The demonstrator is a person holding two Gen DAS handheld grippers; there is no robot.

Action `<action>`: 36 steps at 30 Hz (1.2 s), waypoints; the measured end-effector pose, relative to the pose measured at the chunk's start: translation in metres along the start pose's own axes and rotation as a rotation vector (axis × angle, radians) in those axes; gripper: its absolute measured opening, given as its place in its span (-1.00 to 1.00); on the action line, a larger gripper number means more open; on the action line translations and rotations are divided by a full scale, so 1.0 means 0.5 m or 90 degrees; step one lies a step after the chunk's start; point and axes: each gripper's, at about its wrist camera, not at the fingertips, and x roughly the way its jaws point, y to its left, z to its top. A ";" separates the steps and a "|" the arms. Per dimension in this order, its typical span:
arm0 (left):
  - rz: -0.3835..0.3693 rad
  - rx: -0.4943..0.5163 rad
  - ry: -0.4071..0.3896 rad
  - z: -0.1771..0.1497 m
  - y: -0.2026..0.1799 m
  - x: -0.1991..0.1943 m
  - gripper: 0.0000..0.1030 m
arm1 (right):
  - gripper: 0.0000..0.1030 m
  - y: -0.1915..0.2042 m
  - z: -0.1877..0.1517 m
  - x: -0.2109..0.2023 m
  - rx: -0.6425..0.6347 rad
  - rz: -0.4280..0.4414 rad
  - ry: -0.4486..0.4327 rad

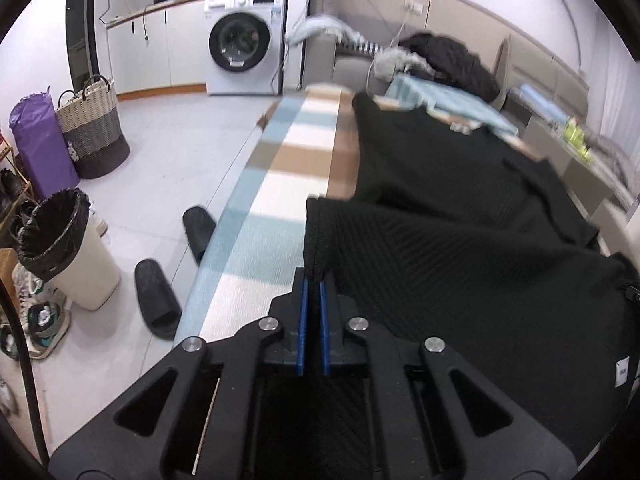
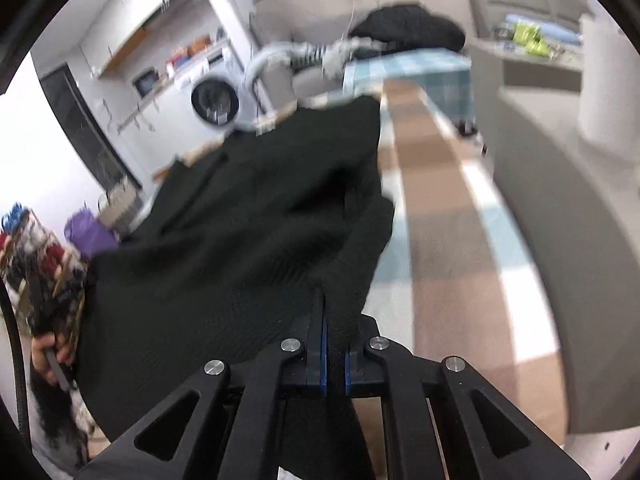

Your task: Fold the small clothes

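1. The left tongs (image 1: 313, 276) are clenched on the near left corner of a black ribbed garment (image 1: 460, 208), with the cloth's edge pinched between the blue-faced fingers (image 1: 303, 312).
2. The right tongs (image 2: 325, 300) are likewise clenched on the same black ribbed garment (image 2: 248, 216), gripping a fold of its near right edge; cloth runs down between the two blue pads and drapes over the mechanism.
3. Ahead of the left tongs the garment spreads away to the right across the counter (image 1: 280, 184), which is covered in a checked cloth of blue, white and brown squares.
4. Ahead of the right tongs the garment bulges up and to the left, rumpled, while the checked counter (image 2: 432, 208) lies bare to the right of the tongs.
5. Beyond the garment, at the far end of the counter, sits a heap of dark clothing (image 1: 448, 60) beside a grey and striped item.
6. To the left of the left tongs, down on the floor, lie two black slippers (image 1: 156, 300), a lined waste bin (image 1: 68, 248) and a woven basket (image 1: 94, 128); a washing machine (image 1: 244, 44) stands far ahead.
7. At the lower left of the right tongs' view a hand (image 2: 50, 354) grips the handle of the other tool.
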 end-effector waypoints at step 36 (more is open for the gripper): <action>-0.066 -0.002 -0.087 0.001 -0.005 -0.103 -0.94 | -0.91 -0.005 0.008 -0.075 -0.006 -0.021 -0.103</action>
